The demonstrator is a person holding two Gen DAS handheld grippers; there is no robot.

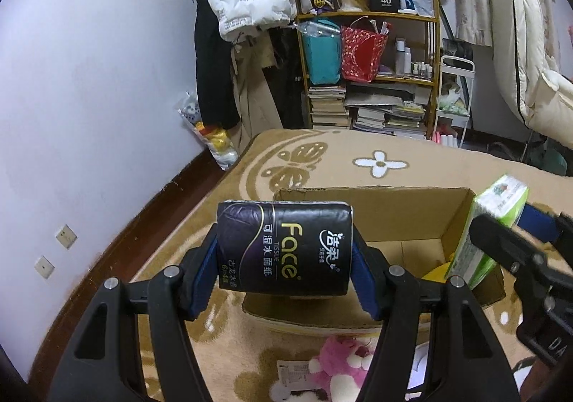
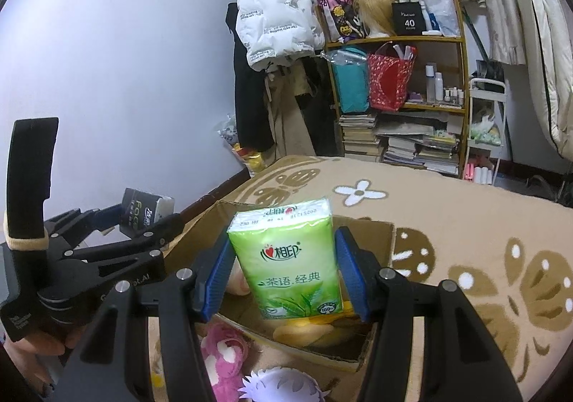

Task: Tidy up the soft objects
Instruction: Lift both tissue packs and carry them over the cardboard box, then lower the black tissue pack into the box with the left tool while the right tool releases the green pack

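Both hands loaded rn, everything relative to the box (image 1: 401,219) on the bed. Left gripper (image 1: 284,251) is clamped on the black tissue pack (image 1: 284,248), held above the box's near-left edge, not inside yet. Right gripper (image 2: 283,269) is squeezing the green tissue pack (image 2: 290,258) upright, over the box (image 2: 372,241) opening. Inside the box there's already some yellow stuff (image 2: 308,330) at the bottom, can't tell what exactly, so prob a few items done. Still left imo: drop both packs in, then the pink plush (image 1: 340,362) lying just outside the box's near wall, plus a white/purple thing (image 2: 283,386) next to it. Roughly halfway, maybe less.
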